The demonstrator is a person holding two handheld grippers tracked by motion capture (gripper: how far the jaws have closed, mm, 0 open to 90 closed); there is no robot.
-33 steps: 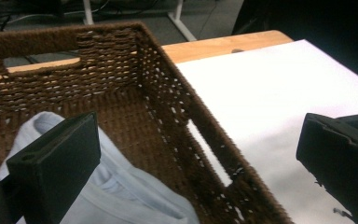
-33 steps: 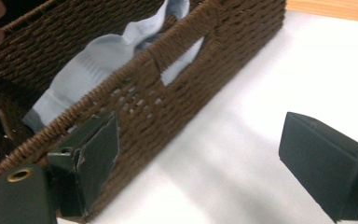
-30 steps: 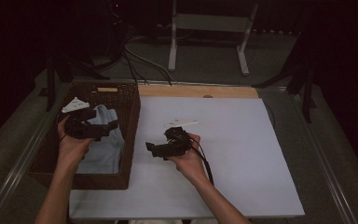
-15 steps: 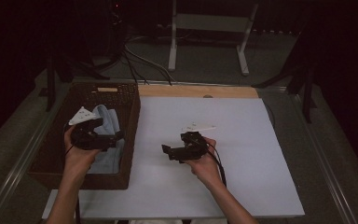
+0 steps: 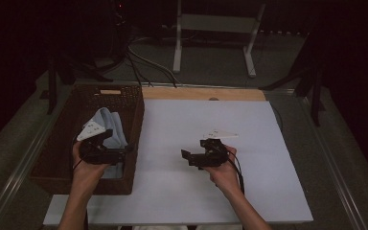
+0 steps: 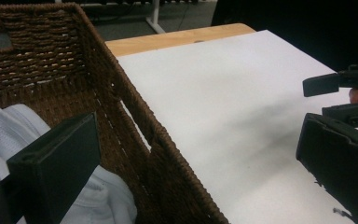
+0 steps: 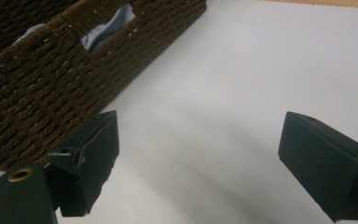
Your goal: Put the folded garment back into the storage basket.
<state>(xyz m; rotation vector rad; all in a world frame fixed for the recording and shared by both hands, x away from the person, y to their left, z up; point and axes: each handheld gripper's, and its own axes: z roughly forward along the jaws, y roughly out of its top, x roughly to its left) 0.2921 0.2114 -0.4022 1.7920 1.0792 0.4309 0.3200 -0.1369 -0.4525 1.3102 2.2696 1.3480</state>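
Inside the wicker basket at the bench's left edge, our open left gripper and right gripper face soft, light blue cloth; we'd pinch a raised fold.

1. Lab / recording setup, not a home: dark room w/ black surrounds.
2. Work table w/ white top, wood strip at far edge, metal frame round it.
3. Cables run across grey floor behind table.
4. White metal stand at back, likely equipment mount.
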